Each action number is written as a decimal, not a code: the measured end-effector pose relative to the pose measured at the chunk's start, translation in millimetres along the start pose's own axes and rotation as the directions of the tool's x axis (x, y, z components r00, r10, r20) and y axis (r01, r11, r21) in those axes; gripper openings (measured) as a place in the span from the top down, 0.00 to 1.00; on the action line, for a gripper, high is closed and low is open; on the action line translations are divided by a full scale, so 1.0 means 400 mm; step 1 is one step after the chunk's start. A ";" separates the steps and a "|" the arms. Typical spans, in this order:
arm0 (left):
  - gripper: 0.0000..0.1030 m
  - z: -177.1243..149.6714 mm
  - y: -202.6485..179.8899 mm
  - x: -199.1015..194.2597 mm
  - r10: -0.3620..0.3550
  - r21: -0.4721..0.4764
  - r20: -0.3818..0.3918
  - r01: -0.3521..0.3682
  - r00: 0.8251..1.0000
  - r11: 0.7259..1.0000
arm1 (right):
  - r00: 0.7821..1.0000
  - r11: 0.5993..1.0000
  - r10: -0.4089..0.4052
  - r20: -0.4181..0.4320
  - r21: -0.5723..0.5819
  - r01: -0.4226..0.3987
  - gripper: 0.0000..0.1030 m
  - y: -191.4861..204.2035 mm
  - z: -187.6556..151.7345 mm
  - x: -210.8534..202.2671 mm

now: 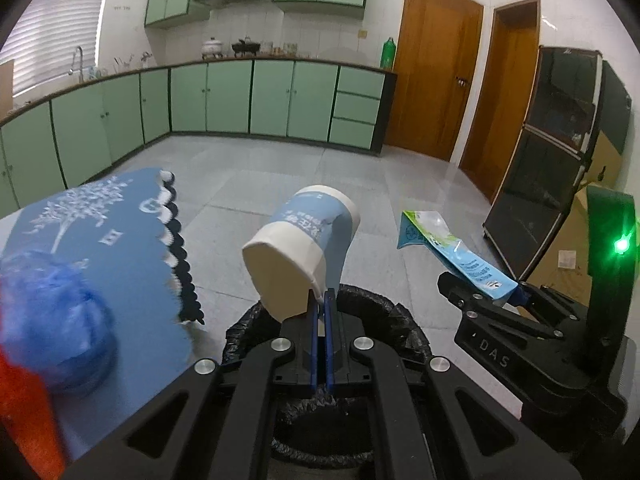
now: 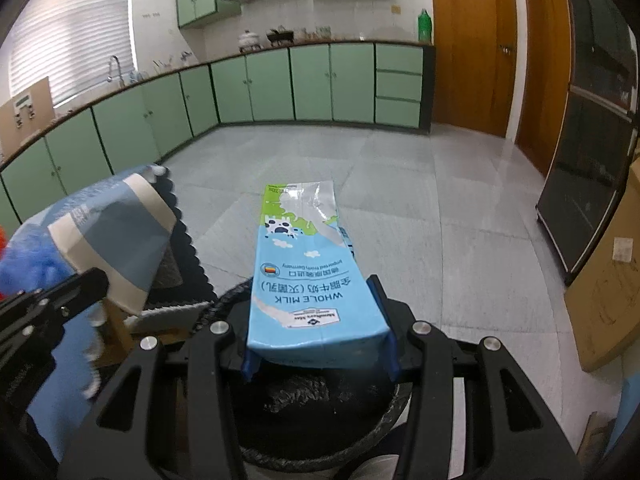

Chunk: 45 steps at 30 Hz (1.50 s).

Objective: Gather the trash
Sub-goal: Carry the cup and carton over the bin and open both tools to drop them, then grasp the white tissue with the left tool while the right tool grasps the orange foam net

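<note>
My left gripper point(image 1: 322, 308) is shut on the rim of a blue and white paper cup point(image 1: 300, 252), held tilted above a bin lined with a black bag point(image 1: 372, 308). My right gripper point(image 2: 318, 332) is shut on a flattened blue whole-milk carton point(image 2: 308, 264), held flat over the same bin point(image 2: 320, 400). The right gripper with the carton point(image 1: 452, 252) shows at the right of the left wrist view. The left gripper with the cup point(image 2: 116, 236) shows at the left of the right wrist view.
A table with a blue cloth point(image 1: 108, 248) edged in dark scallops stands left of the bin, with a blue crumpled object point(image 1: 52, 320) on it. Green kitchen cabinets point(image 2: 280, 84) line the far walls. A dark glass cabinet point(image 1: 560, 140) and cardboard point(image 2: 604, 280) stand at the right.
</note>
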<state>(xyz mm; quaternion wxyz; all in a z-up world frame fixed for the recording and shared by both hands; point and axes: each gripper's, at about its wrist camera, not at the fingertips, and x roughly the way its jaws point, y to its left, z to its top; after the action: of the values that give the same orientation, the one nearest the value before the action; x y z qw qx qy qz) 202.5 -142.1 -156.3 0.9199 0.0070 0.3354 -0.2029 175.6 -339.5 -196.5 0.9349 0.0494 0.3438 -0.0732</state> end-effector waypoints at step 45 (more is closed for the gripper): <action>0.51 -0.261 0.462 -0.595 0.472 -0.247 0.113 -0.436 0.874 0.866 | 0.925 0.928 0.339 0.169 -0.219 -0.300 0.12 0.564 -0.044 -0.319</action>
<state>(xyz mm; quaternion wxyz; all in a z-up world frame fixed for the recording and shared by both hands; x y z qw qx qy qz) 43.3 130.7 -112.6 0.9622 -0.0302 0.2647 0.0572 106.8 -101.6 -117.3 0.9649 0.0080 0.2386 0.1091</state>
